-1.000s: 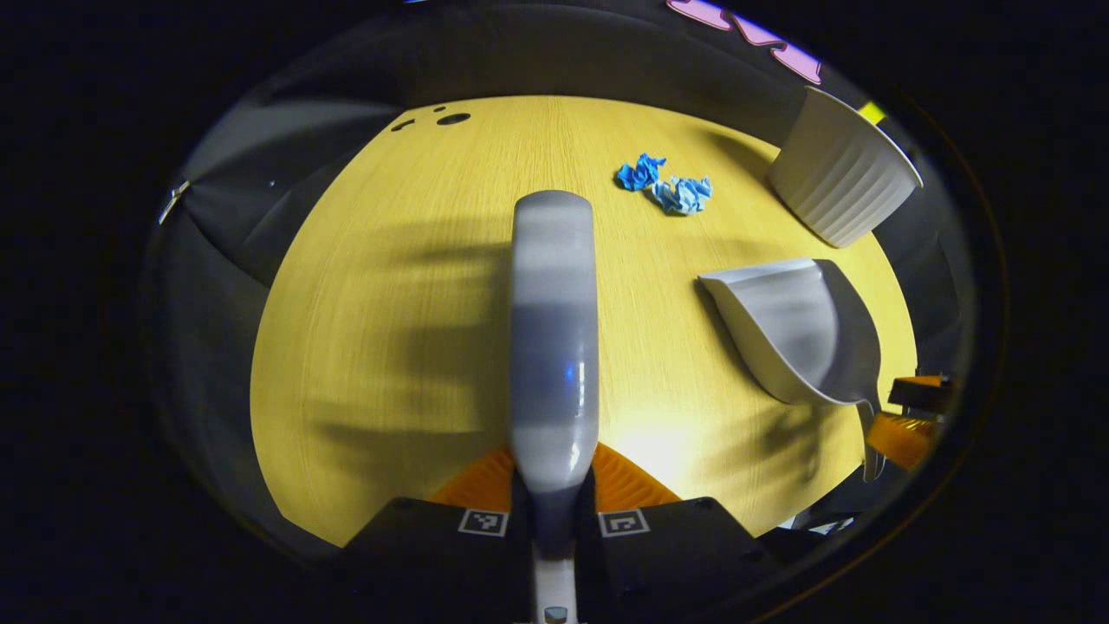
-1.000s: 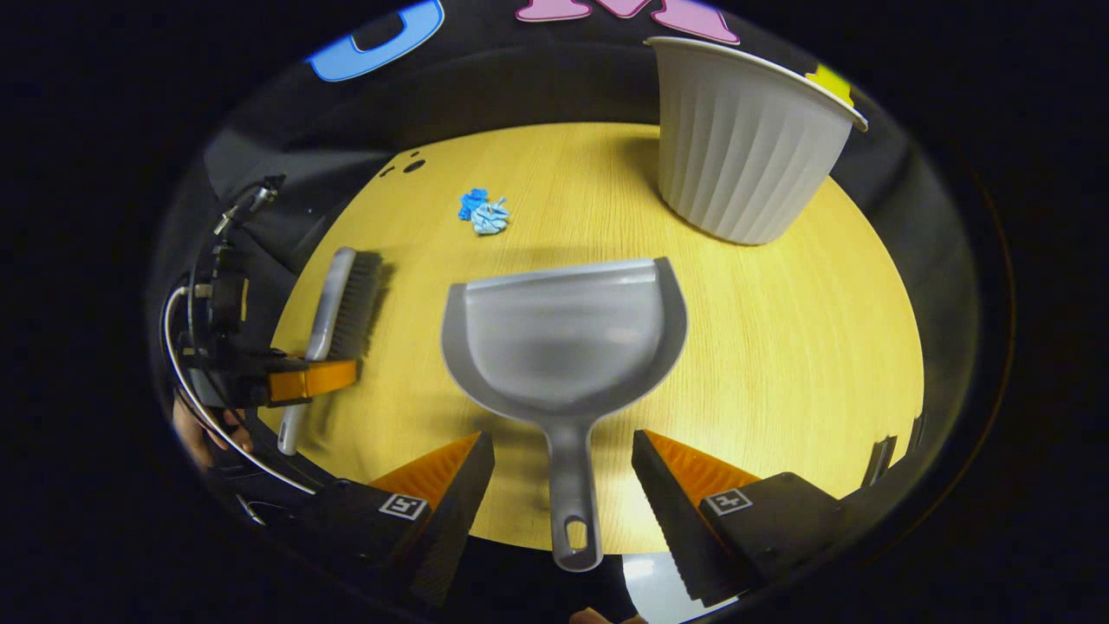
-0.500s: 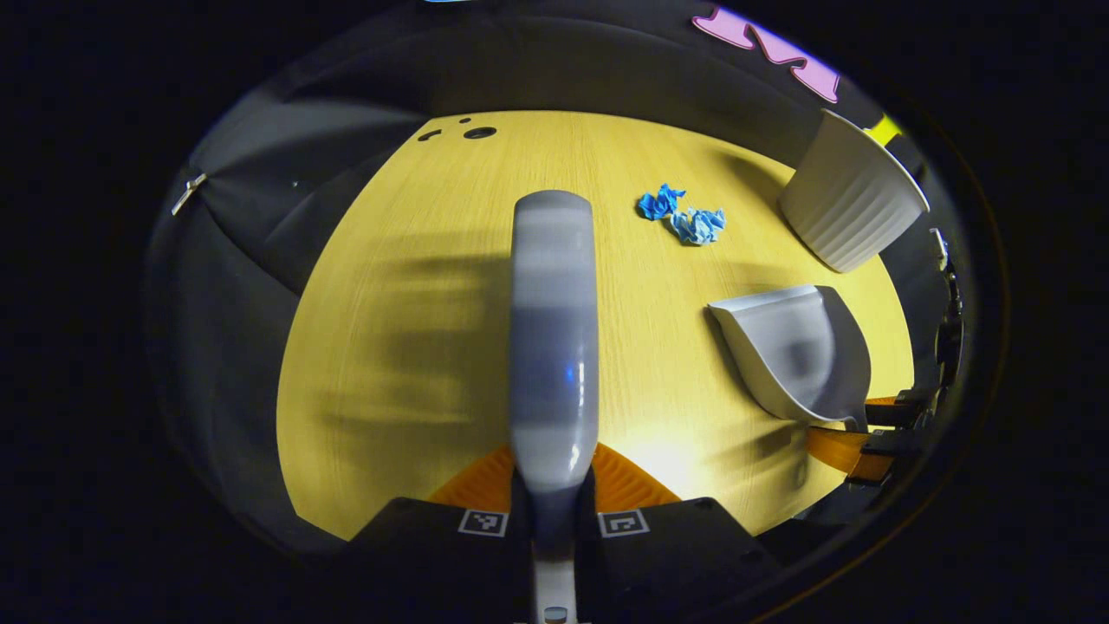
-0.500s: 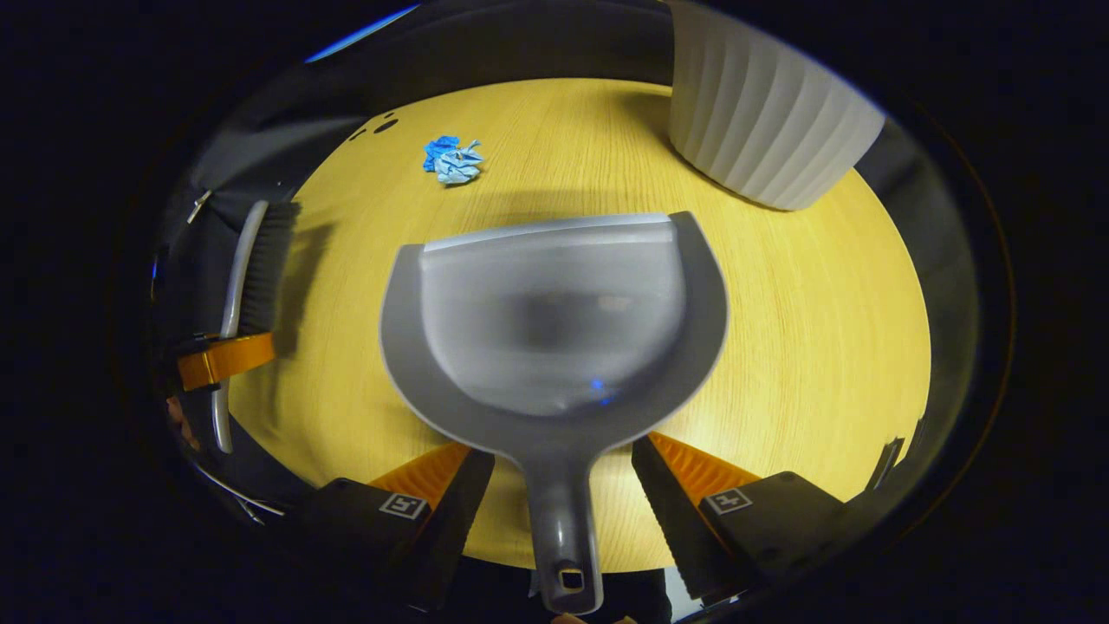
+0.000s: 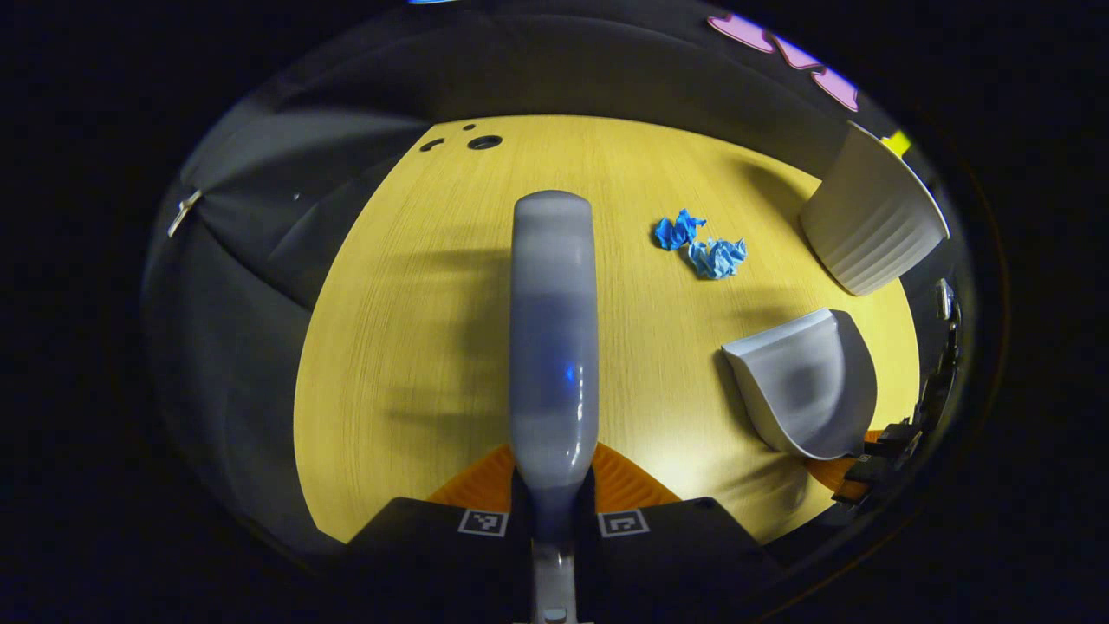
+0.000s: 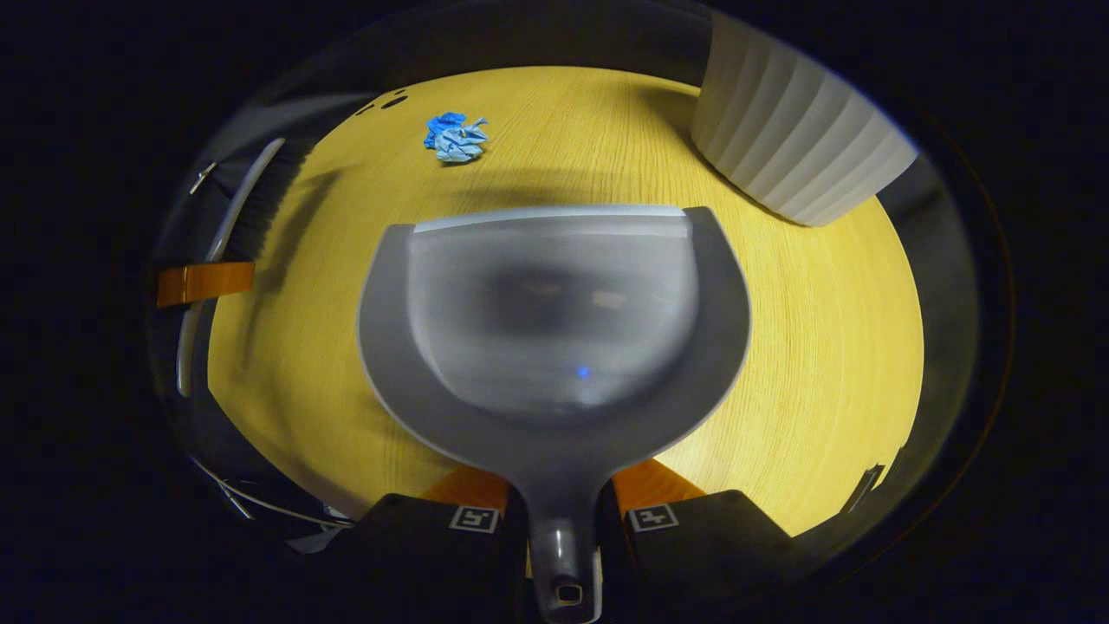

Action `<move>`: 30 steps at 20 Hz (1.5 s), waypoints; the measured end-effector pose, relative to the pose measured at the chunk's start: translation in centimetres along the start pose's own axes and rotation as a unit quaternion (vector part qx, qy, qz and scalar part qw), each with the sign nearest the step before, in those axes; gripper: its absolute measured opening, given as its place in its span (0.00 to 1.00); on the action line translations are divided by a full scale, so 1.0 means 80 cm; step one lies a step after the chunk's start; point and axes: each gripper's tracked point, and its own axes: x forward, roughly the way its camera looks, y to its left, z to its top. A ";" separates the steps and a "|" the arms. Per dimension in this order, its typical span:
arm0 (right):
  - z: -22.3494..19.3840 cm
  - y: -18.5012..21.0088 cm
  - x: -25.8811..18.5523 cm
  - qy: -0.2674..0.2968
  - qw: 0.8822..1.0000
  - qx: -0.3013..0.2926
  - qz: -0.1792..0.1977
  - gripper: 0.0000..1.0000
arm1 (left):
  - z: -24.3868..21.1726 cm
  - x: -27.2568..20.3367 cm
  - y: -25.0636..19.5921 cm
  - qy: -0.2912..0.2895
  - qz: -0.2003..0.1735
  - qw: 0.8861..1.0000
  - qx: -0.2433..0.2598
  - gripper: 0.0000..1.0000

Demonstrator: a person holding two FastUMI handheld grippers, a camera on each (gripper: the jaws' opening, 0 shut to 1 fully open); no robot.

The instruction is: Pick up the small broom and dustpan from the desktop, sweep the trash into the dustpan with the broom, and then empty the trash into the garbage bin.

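Left gripper view: broom gripped, dustpan gripped

Left claw (image 5: 553,485) clamps the broom (image 5: 553,338) handle at frame centre. Right claw (image 6: 563,507) pinches the dustpan (image 6: 554,321) handle, pan low over the counter (image 6: 823,329). Blue paper scraps (image 6: 455,139) lie upper left; the white bin (image 6: 797,139) stands upper right.

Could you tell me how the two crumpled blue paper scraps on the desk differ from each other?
The darker scrap is a deep, saturated blue, while the paler scrap is a washed-out light blue. The darker scrap lies farther from the dustpan; the paler scrap lies nearer to it. The paler scrap looks slightly larger in the left gripper view. Both are crumpled wads lying side by side on the wooden desk, not yet swept.
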 end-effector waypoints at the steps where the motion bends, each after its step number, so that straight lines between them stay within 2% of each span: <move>1: -0.003 -0.001 -0.003 0.008 1.000 -0.009 0.007 0.38 | 0.013 0.006 -0.002 0.001 -0.003 1.000 0.012 0.24; 6: -0.015 -0.005 -0.004 0.088 0.995 -0.037 0.037 0.37 | 0.084 0.043 -0.011 0.002 -0.011 0.995 0.098 0.25; 7: -0.016 -0.005 -0.004 0.091 0.994 -0.038 0.040 0.43 | 0.096 0.050 -0.013 0.006 -0.011 0.994 0.111 0.23; 8: -0.016 -0.007 -0.005 0.091 0.994 -0.040 0.041 0.36 | 0.104 0.061 -0.014 0.012 -0.009 0.992 0.127 0.23; 9: -0.018 -0.009 -0.004 0.091 0.994 -0.043 0.038 0.35 | 0.112 0.068 -0.015 0.019 -0.008 0.989 0.146 0.23; 10: -0.019 -0.012 -0.004 0.089 0.994 -0.046 0.036 0.34 | 0.118 0.078 -0.015 0.027 -0.006 0.985 0.168 0.24; 11: -0.021 -0.014 -0.005 0.086 0.995 -0.047 0.033 0.41 | 0.123 0.085 -0.015 0.035 -0.002 0.981 0.189 0.25; 12: -0.024 -0.016 -0.004 0.085 0.995 -0.046 0.032 0.34 | 0.127 0.093 -0.016 0.043 0.001 0.977 0.207 0.23; 16: -0.033 -0.027 -0.006 0.076 0.996 -0.031 0.029 0.34 | 0.139 0.115 -0.018 0.064 0.013 0.965 0.256 0.23; 21: -0.029 -0.030 -0.010 0.066 0.997 -0.039 0.027 0.34 | 0.154 0.122 -0.027 0.075 0.022 0.943 0.325 0.24; 26: -0.026 -0.028 -0.009 0.068 0.996 -0.052 0.030 0.34 | 0.149 0.117 -0.055 0.079 -0.002 0.922 0.380 0.23; 28: -0.026 -0.027 -0.007 0.068 0.996 -0.052 0.031 0.34 | 0.140 0.111 -0.069 0.079 -0.011 0.908 0.411 0.23; 30: -0.026 -0.029 -0.008 0.069 0.996 -0.053 0.031 0.34 | 0.124 0.106 -0.084 0.080 -0.024 0.900 0.427 0.23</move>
